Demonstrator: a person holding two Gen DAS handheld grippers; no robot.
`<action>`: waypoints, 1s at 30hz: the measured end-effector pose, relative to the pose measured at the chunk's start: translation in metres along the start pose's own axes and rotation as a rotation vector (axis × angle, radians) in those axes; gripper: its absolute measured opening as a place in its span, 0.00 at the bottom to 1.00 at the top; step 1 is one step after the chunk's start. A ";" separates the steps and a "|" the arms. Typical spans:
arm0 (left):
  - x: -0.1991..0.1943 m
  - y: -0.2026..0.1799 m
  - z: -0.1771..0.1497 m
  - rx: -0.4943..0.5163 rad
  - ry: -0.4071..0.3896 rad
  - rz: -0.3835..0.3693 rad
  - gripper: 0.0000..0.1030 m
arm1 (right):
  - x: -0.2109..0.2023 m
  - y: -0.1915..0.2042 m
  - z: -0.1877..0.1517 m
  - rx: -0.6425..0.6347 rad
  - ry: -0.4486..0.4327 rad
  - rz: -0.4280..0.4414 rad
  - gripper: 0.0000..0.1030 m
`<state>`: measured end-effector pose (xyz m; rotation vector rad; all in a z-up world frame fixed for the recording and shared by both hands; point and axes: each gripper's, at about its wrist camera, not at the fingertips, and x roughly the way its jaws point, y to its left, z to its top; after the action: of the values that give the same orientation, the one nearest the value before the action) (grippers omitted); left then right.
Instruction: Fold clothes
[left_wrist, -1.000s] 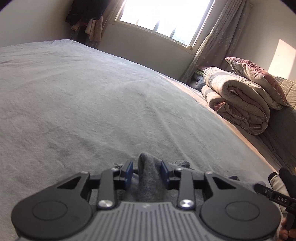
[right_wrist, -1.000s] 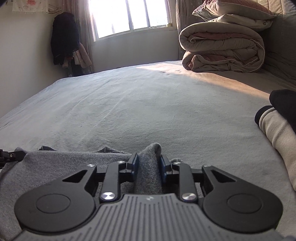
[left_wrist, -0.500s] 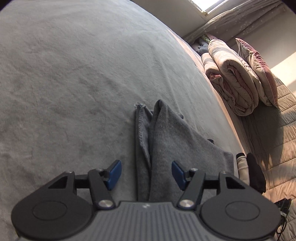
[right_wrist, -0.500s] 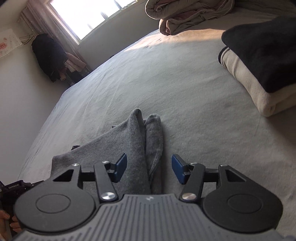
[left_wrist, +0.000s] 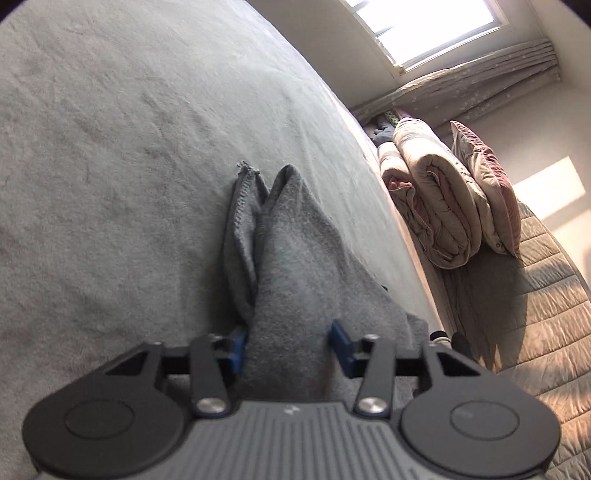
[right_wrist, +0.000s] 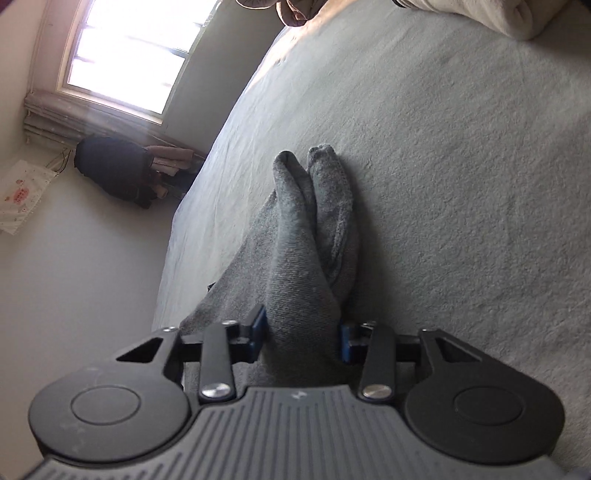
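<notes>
Blue-padded jaws of the left gripper (left_wrist: 287, 345) and right gripper (right_wrist: 302, 334), spread wide half a second ago, have just closed and now pinch bunched corners of the grey knit garment (left_wrist: 291, 251) lying on the grey bedspread (left_wrist: 110, 147), both views rolled further.

Grey knit garment (left_wrist: 291, 258), fuzzy, lay bunched on the bed (left_wrist: 110, 166). Two folded corners stood up in narrow peaks, one per view (right_wrist: 295, 236), each with a smaller stitched-edge flap alongside; cloth between them lay flat and low.
</notes>
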<state>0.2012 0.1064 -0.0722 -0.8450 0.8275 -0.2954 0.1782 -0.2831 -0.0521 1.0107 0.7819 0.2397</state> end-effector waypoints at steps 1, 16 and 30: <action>0.000 0.002 -0.001 -0.037 -0.007 0.011 0.21 | -0.001 0.004 -0.002 -0.001 -0.019 -0.012 0.28; -0.075 -0.018 -0.029 -0.027 0.110 0.083 0.19 | -0.055 0.043 -0.031 -0.012 0.026 -0.090 0.24; -0.137 0.004 -0.084 0.098 0.178 0.161 0.26 | -0.109 0.045 -0.089 -0.130 0.163 -0.239 0.32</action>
<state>0.0483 0.1370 -0.0353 -0.6628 1.0331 -0.2696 0.0472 -0.2559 0.0111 0.7735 1.0139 0.1654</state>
